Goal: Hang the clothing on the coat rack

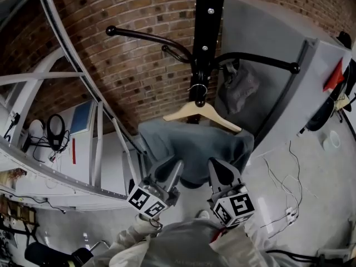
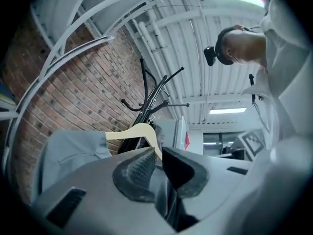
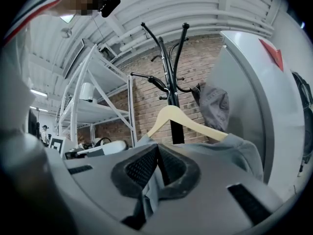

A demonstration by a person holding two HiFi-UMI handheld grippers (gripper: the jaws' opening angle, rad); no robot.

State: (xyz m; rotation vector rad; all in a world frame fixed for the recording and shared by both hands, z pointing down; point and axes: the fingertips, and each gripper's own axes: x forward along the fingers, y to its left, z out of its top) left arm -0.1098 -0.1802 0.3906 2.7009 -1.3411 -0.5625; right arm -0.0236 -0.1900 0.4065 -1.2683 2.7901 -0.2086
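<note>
A black coat rack (image 1: 203, 38) stands against the brick wall. A wooden hanger (image 1: 203, 111) hangs at its pole, and a grey-blue garment (image 1: 189, 143) is draped over the hanger. My left gripper (image 1: 169, 172) is at the garment's lower left edge, with my right gripper (image 1: 216, 170) at the lower right edge. In the left gripper view, the left gripper (image 2: 159, 152) has its jaws drawn close with grey cloth between them, and the hanger (image 2: 137, 130) shows just beyond. In the right gripper view, the right gripper (image 3: 157, 148) is shut on a fold of the garment (image 3: 230, 148).
A crumpled grey bag (image 1: 240, 87) hangs from a right-hand hook of the rack. A tall grey cabinet (image 1: 289, 99) stands close on the right. White metal shelving (image 1: 67, 149) fills the left. Thin cables (image 1: 283, 202) lie on the floor at the right.
</note>
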